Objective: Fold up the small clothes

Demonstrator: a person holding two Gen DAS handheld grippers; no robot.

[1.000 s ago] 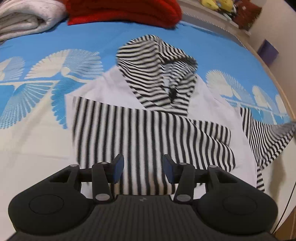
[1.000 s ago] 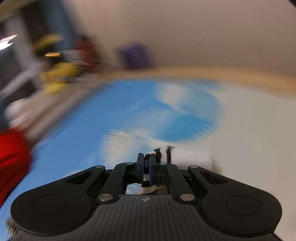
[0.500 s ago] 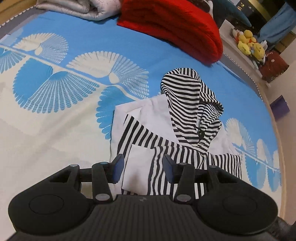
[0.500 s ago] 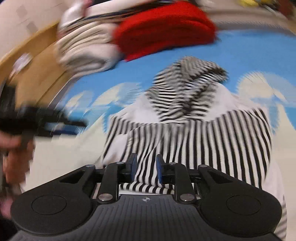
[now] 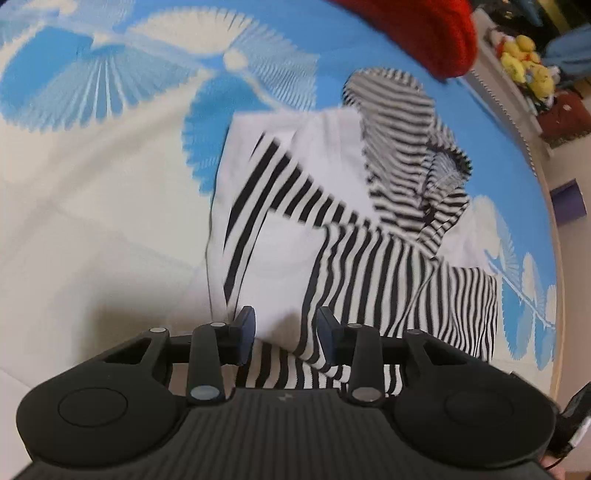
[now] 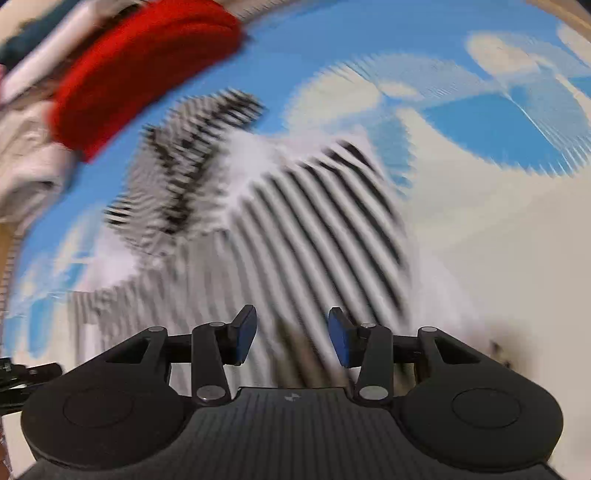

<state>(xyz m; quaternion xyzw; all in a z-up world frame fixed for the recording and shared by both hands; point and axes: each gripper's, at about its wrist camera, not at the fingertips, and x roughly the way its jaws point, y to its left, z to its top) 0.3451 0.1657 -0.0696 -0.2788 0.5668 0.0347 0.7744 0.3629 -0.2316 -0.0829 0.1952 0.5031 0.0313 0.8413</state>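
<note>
A small white hoodie [image 5: 288, 258] with black-and-white striped sleeves and hood lies on the blue and cream bedspread [image 5: 92, 177], both sleeves folded across its body. Its striped hood [image 5: 402, 147] points away from me. My left gripper [image 5: 286, 332] is open and empty, just above the hoodie's near hem. In the blurred right wrist view the hoodie [image 6: 295, 229] also shows, and my right gripper [image 6: 291, 332] is open and empty over its near edge.
A red folded garment [image 5: 424, 29] lies beyond the hood, also in the right wrist view [image 6: 140, 74]. Pale folded fabric [image 6: 26, 162] lies beside it. Yellow plush toys [image 5: 528, 62] sit on a shelf off the bed, and a purple box [image 5: 569, 201] stands past the bed's edge.
My right gripper let go of the striped sleeve, now laid across the hoodie's body, and opened wide. My left gripper stayed open and came closer to the near hem.
</note>
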